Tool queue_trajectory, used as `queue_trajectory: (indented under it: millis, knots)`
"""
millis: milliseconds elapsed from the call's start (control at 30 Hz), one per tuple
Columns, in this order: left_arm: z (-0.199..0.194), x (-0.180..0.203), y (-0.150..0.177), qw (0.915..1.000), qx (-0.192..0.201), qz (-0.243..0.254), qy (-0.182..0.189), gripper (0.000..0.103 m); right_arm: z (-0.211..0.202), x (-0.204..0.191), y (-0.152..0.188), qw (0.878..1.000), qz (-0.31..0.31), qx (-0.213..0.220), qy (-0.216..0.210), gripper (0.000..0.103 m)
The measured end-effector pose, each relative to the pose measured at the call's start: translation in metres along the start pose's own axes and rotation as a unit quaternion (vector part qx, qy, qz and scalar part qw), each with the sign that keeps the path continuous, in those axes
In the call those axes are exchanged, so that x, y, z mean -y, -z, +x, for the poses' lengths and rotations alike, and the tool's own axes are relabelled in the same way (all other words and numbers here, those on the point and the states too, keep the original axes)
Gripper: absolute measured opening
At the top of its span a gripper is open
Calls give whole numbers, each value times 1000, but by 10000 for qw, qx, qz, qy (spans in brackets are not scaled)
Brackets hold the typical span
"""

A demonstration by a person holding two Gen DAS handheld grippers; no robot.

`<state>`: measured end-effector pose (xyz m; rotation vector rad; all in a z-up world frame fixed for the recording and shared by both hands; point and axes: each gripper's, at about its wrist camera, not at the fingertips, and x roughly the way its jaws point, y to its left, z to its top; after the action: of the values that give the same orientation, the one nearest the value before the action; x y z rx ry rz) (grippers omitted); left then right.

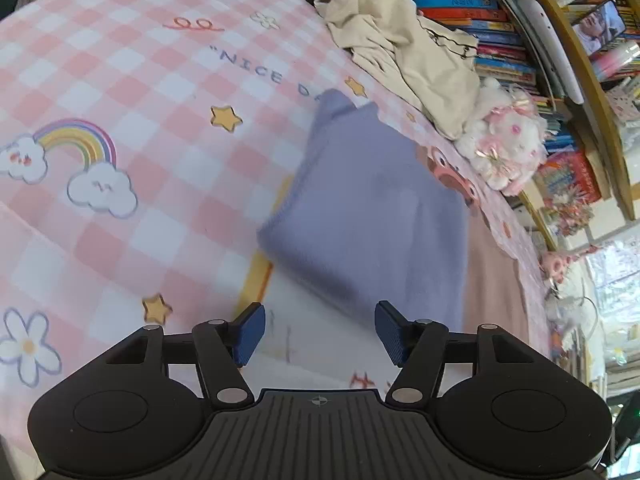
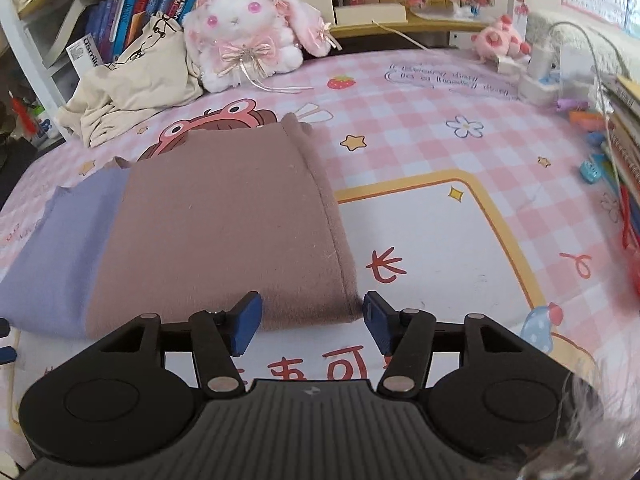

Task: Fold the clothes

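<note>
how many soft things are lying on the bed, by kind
Folded cloths: 2, a mauve-brown fleece cloth and a lavender fleece cloth
Crumpled garments: 1, a cream cotton garment
Plush toys: 2, a white-and-pink bunny and a small pink plush
Total: 5

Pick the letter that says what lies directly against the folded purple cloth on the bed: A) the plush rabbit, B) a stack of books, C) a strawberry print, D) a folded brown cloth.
D: in the right wrist view the folded brown cloth overlaps the purple cloth's edge, while the plush rabbit sits farther back.

Pink checked bed (image 2: 400,120), folded two-tone garment (image 2: 224,216), beige clothes (image 2: 136,84), plush rabbit (image 2: 248,36)
</note>
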<state>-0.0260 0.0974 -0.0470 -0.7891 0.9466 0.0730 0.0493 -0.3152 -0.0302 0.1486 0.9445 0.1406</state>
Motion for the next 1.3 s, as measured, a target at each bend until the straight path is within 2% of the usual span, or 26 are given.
queue_trajectory:
  millis: [167, 200, 233, 267, 333, 367, 400, 433, 500, 533, 600, 700, 933, 1067, 1100, 1167, 1267, 1300]
  knots:
    - [3, -20, -10, 9936, 272, -1068, 254, 57, 7, 12, -7, 9982, 563, -150, -143, 53]
    - [4, -23, -11, 9912, 331, -1250, 288, 57, 10, 14, -8, 9976, 654, -174, -134, 51]
    - [5, -23, -13, 9897, 385, -1346, 284, 57, 12, 13, -9, 9977, 637, -195, -87, 45]
    - [7, -23, -14, 9889, 413, -1409, 247, 53, 15, 12, -10, 9981, 574, -215, -24, 38]
    - [13, -19, -19, 9882, 385, -1477, 102, 30, 17, 8, -11, 9989, 411, -214, 43, 30]
    - [16, -17, -21, 9878, 377, -1507, 39, 25, 17, 6, -11, 9993, 336, -191, 23, 24]
    - [17, -15, -23, 9880, 411, -1492, 0, 15, 16, 4, -11, 9995, 262, -164, -15, 18]
    - [12, -10, -24, 9902, 542, -1291, -31, 10, 14, 2, -12, 9996, 238, -124, -99, 16]
    - [-6, 8, -25, 9945, 932, -475, -97, 9, 10, -1, -13, 9992, 233, -34, -308, 11]
    - [-15, 11, -26, 9942, 1055, -193, -113, 9, 8, -2, -13, 9989, 230, 12, -412, 11]
    - [-26, 2, -30, 9935, 1110, 25, -237, 9, 12, -16, -13, 9985, 67, -28, -546, 11]
    - [-26, -22, -43, 9927, 1033, -19, -622, 9, 21, -39, -12, 9971, -219, -122, -725, 11]
    - [-20, -64, -78, 9885, 1245, -264, -818, 11, 34, -92, -10, 9901, -909, -353, -1006, 11]
    - [-26, -66, -81, 9884, 1193, -159, -921, 20, 25, -108, -4, 9876, -1387, -169, -722, 17]
    - [-30, -63, -78, 9874, 1218, -36, -1011, 26, 20, -109, -3, 9871, -1453, -63, -664, 21]
    - [-40, -57, -67, 9822, 1337, 322, -1278, 33, 10, -109, -2, 9864, -1529, 181, -577, 32]
    - [-54, -48, -51, 9736, 1471, 870, -1511, 41, -2, -113, -2, 9844, -1601, 463, -564, 42]
    - [-57, -47, -47, 9720, 1478, 981, -1538, 50, -5, -116, -2, 9837, -1620, 512, -593, 44]
